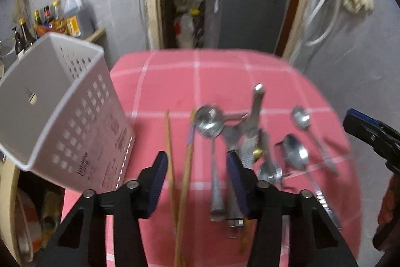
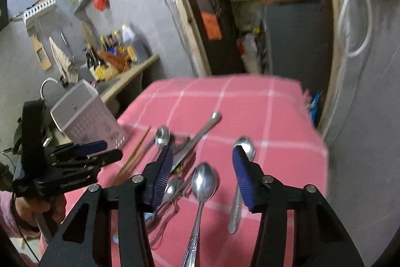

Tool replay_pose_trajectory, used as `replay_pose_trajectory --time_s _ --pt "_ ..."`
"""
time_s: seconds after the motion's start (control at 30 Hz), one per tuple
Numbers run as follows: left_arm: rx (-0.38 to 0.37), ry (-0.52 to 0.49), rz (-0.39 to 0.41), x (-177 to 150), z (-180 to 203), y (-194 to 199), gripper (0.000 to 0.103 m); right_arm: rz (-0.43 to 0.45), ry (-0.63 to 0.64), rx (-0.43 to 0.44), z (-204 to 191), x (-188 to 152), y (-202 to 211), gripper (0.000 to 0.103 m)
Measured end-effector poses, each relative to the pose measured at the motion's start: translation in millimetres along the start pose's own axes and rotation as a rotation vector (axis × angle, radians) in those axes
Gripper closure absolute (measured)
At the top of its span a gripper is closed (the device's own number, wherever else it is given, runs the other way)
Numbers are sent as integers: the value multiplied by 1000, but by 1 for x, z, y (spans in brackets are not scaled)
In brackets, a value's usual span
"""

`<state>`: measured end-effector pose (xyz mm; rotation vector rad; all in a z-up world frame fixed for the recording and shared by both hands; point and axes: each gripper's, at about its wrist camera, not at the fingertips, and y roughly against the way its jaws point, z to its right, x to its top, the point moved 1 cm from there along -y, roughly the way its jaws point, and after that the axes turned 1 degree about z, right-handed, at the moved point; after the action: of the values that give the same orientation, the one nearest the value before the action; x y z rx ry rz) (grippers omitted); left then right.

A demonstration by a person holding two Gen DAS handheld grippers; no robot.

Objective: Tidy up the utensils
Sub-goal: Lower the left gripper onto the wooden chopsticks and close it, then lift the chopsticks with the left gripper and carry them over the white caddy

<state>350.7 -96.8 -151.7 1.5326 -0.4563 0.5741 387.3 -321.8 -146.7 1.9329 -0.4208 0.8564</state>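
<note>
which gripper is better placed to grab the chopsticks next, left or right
Left. The left gripper is open with the wooden chopsticks lying between its fingers, next to the white holder. The right gripper is open over a spoon farther right.

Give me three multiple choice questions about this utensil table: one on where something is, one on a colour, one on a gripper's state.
1. Where does the white holder stand?
A. at the table's left edge
B. in the middle of the table
C. on the floor

2. What colour is the tablecloth?
A. blue
B. pink with white lines
C. plain green

3. The right gripper is:
A. shut on a spoon
B. open, holding nothing
C. shut on chopsticks

Answers: 1 A, it sits left of the chopsticks. 2 B, both views show the pink check. 3 B, its fingers stand apart above a spoon.
</note>
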Motion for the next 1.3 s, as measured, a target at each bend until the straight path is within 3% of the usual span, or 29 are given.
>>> replay_pose_trajectory --time_s 0.13,0.37,0.53,0.77,0.83,0.87,1.17,1.3 --pt "38 18 -66 -1 -5 -21 64 -108 14 25 -3 -13 -36 73" --pt "55 61 -156 2 -14 -46 64 -253 36 45 6 -24 -77 73" --pt "46 122 -217 -1 -24 -63 65 -310 17 60 12 -29 -90 73" --pt "24 132 -253 -1 -25 -70 76 -357 12 104 9 -31 -106 73" --pt "9 125 -270 0 -24 -72 89 -374 11 115 10 -30 -110 73" --pt "-3 127 -280 1 -23 -74 90 -384 7 124 10 -29 -111 73" --pt "-136 96 -378 23 -9 -87 90 -500 27 184 9 -21 -126 73" --pt "-184 124 -402 15 -17 -85 91 -510 -5 181 11 -21 -129 86"
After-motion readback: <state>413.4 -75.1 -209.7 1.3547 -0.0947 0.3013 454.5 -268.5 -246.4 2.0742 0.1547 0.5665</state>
